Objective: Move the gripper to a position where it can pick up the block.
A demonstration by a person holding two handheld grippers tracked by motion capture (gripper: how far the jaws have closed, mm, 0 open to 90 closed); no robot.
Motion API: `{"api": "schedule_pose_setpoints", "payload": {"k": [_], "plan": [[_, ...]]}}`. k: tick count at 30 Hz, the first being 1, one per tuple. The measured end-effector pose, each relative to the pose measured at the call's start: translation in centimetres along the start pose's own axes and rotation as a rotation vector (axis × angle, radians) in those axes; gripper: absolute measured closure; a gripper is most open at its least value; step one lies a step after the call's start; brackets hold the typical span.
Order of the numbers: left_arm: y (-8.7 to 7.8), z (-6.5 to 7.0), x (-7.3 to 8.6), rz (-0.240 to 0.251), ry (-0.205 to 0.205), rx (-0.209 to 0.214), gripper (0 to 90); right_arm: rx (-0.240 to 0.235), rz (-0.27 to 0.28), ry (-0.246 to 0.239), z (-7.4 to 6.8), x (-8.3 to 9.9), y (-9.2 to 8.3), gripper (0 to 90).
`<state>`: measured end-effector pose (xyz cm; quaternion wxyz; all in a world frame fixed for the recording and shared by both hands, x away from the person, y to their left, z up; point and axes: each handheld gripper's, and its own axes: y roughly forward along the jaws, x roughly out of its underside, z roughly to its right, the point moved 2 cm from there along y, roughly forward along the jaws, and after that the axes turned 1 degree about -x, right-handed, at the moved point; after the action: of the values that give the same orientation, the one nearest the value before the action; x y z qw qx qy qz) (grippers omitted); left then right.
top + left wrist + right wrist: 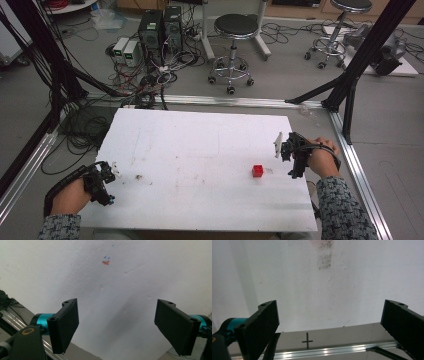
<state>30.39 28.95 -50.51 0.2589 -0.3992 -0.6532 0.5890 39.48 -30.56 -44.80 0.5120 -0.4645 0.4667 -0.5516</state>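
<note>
While one red cube (257, 170) sits on the white table (200, 145), right of centre and toward my side, neither hand touches it. My right hand (322, 159) holds the right gripper (291, 150) at the table's right edge, near the cube but apart from it; in the right gripper view its jaws stand wide apart with nothing between. My left hand (72, 196) holds the left gripper (102, 177) at the near left corner, well apart from the cube; in the left gripper view (117, 322) its jaws are spread too, nothing between. Both forearms in patterned sleeves enter from the bottom. Table top is scuffed, with a small orange mark (106, 262). Beyond it: grey floor, tangled cables (145, 85), two stools (235, 30) (345, 10), two black computer towers (161, 27).
</note>
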Motion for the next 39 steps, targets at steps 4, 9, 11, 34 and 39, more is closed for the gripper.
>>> {"api": "schedule_pose_setpoints", "payload": {"k": [4, 9, 11, 34, 39], "plan": [[0.0, 0.0, 0.0, 0.002, -0.001, -0.001, 19.9, -0.007, -0.004, -0.037, 0.6, -1.3, 0.6, 1.0], [0.0, 0.0, 0.1, 0.001, -0.004, 0.007, 20.0, -0.038, 0.005, -0.069, 0.9, -3.1, 1.7, 1.0], [0.1, 0.0, 0.1, 0.003, -0.005, 0.005, 19.9, -0.054, 0.014, -0.08, 0.9, -3.8, 2.3, 1.0], [0.1, -0.1, 0.3, 0.006, -0.015, 0.007, 20.0, -0.104, -0.03, -0.108, 1.1, -7.9, 7.7, 1.0], [-0.1, -0.1, 0.4, 0.008, -0.017, 0.004, 20.0, -0.099, -0.006, -0.11, 1.2, -8.5, 8.0, 1.0]]}}
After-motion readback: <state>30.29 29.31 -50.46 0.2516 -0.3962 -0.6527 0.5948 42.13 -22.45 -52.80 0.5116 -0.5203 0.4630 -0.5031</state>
